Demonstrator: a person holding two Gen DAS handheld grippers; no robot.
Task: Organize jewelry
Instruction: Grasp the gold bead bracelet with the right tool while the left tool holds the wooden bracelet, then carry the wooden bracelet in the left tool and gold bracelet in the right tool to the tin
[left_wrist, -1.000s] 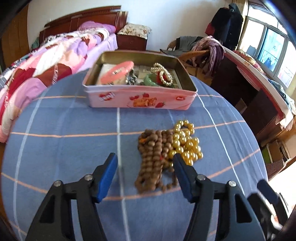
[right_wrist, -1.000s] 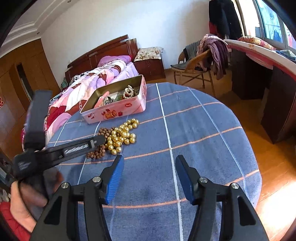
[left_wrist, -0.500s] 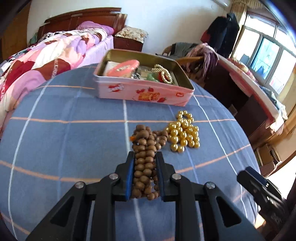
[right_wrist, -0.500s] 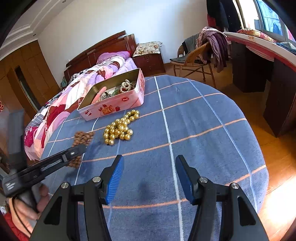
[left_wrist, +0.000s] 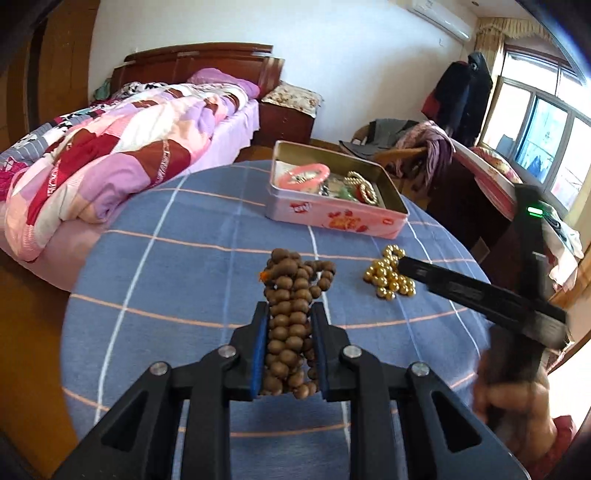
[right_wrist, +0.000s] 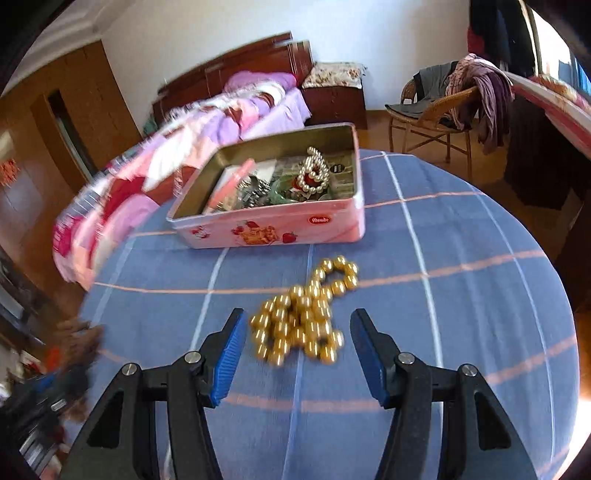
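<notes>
Left claw (left_wrist: 289, 347) pinches the brown bead string (left_wrist: 291, 314), loops dangling loose toward 12 o'clock. Right claw (right_wrist: 297, 354) is spread, straddling the gold bead string (right_wrist: 306, 314) on the blue surface (right_wrist: 461, 295); the pink tin (right_wrist: 273, 229) sits at 12 o'clock. Beads look smooth, limp, likely slippery: best gripped across the bunched middle.

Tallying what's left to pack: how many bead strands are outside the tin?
2. The brown wooden bead strand is clamped in the left gripper; the gold bead strand lies on the blue tablecloth between the open right gripper's fingers.
</notes>
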